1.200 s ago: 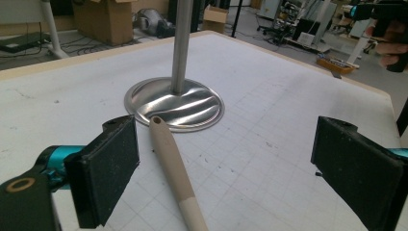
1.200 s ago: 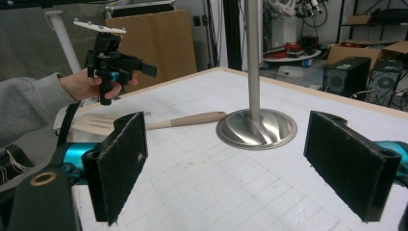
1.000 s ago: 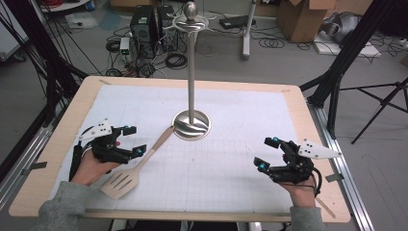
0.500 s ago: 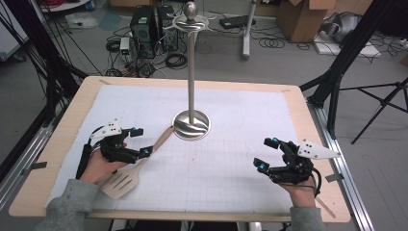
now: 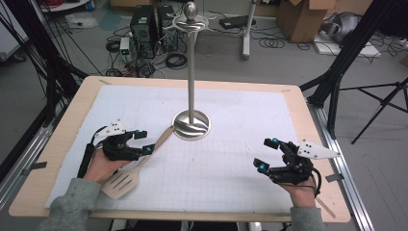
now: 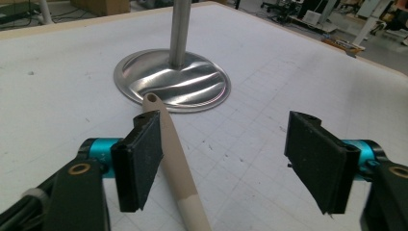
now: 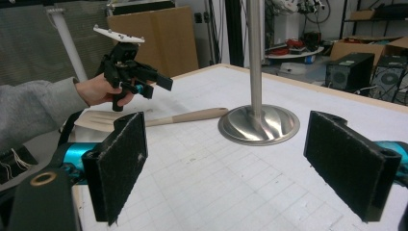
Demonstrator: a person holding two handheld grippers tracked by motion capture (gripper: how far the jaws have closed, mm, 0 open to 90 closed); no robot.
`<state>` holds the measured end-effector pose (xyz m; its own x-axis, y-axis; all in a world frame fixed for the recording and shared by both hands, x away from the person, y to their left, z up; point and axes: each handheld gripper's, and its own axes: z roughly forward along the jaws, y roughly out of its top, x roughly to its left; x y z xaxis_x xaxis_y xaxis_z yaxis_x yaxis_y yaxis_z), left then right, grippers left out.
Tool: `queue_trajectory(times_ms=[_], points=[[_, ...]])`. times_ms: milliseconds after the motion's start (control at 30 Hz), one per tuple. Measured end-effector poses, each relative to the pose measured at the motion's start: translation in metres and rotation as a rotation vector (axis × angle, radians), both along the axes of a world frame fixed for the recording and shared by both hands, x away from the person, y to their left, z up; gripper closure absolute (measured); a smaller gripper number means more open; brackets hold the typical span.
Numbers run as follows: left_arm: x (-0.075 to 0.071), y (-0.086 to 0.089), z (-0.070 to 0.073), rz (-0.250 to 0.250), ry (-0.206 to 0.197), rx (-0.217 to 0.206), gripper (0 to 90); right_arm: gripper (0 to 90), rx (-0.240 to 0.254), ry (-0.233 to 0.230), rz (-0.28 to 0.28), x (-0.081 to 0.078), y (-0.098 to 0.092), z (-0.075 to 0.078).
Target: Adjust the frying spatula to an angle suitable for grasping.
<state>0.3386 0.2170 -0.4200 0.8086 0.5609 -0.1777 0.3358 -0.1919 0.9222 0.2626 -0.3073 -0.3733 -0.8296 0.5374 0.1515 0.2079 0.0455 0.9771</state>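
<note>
The spatula lies on the table near its front-left corner, slotted blade toward the front edge and handle running diagonally away to the right, its holed tip resting just at the rim of the stand. That long axis is what the next move turns on: in the left gripper view the handle runs lengthwise between the jaws, up the frame from the camera toward the stand's base, so the pads close across it, not along it. It sits off-centre, close against the left pad and well apart from the other pad.

The left gripper straddles the handle at mid-length; its jaws have just been closing, now about half open, with the handle between them but not yet pinched from both sides.

The right gripper waits near the front-right corner, jaws wide and holding nothing, well away from the spatula. The left hand is plainly the nearer one.

Farther back, the stand's pole rises from the middle of the table.
</note>
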Motion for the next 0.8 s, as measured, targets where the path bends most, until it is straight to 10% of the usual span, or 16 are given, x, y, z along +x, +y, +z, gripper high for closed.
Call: queue_trajectory(times_ms=[800], points=[[0.007,-0.002,-0.014,0.047,0.053,0.212,88.1,13.9,-0.016,0.011,0.014,-0.001,0.003,-0.002]])
